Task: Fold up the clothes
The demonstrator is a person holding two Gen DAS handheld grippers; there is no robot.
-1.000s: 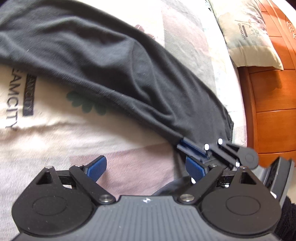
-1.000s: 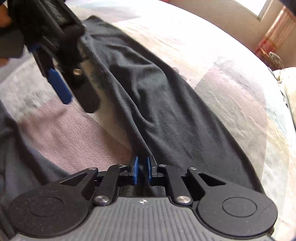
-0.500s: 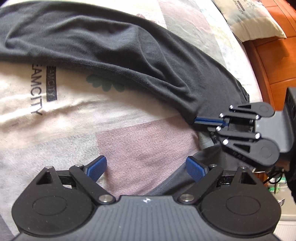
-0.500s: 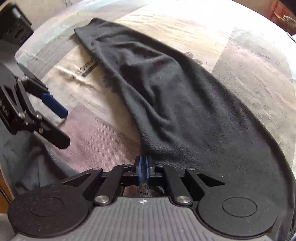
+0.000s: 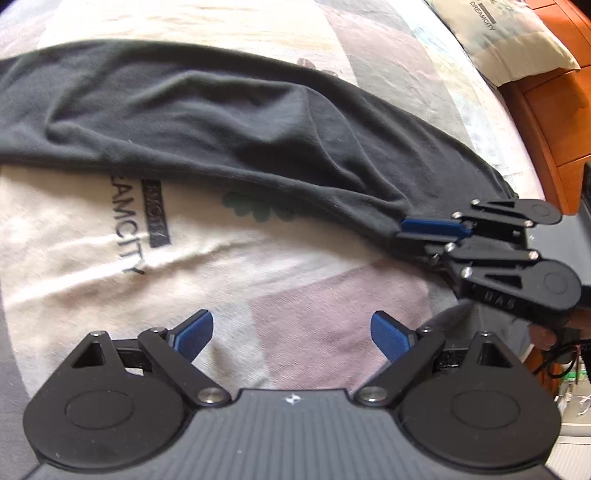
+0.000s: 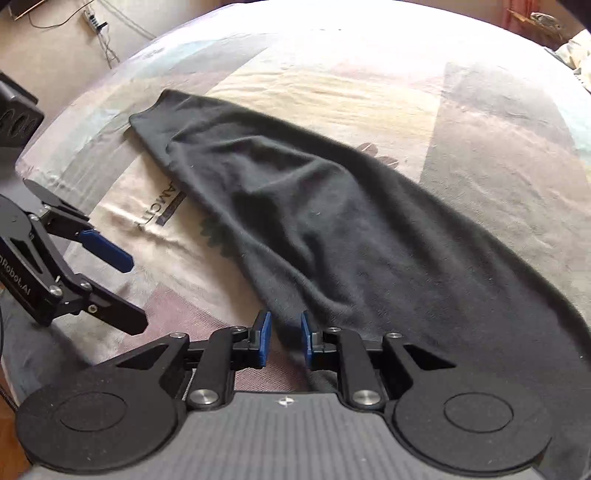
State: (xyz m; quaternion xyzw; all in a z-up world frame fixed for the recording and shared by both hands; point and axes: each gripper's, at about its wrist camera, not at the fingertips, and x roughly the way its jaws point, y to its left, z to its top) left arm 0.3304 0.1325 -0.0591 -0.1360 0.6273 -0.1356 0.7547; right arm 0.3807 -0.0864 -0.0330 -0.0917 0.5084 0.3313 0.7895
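Observation:
A black garment [image 5: 229,122] lies folded lengthwise in a long strip across the bed; it also shows in the right wrist view [image 6: 351,229]. My left gripper [image 5: 291,334] is open and empty, hovering over the bedspread beside the garment's near edge. My right gripper [image 6: 283,339] has its jaws parted a little, with the garment's near corner lying between the pads. In the left wrist view the right gripper [image 5: 417,236] sits at that same corner, at the right.
The bedspread [image 5: 258,295] is patchwork beige and mauve with printed lettering. A pillow [image 5: 506,40] lies at the far right by an orange wooden headboard [image 5: 554,122]. In the right wrist view the left gripper [image 6: 122,284] is at the left, and cables run along the floor [image 6: 96,33].
My right gripper's jaws, shut on the garment's corner before, have parted. The garment now lies flatter on the bed. My left gripper has drawn back from the garment, still open.

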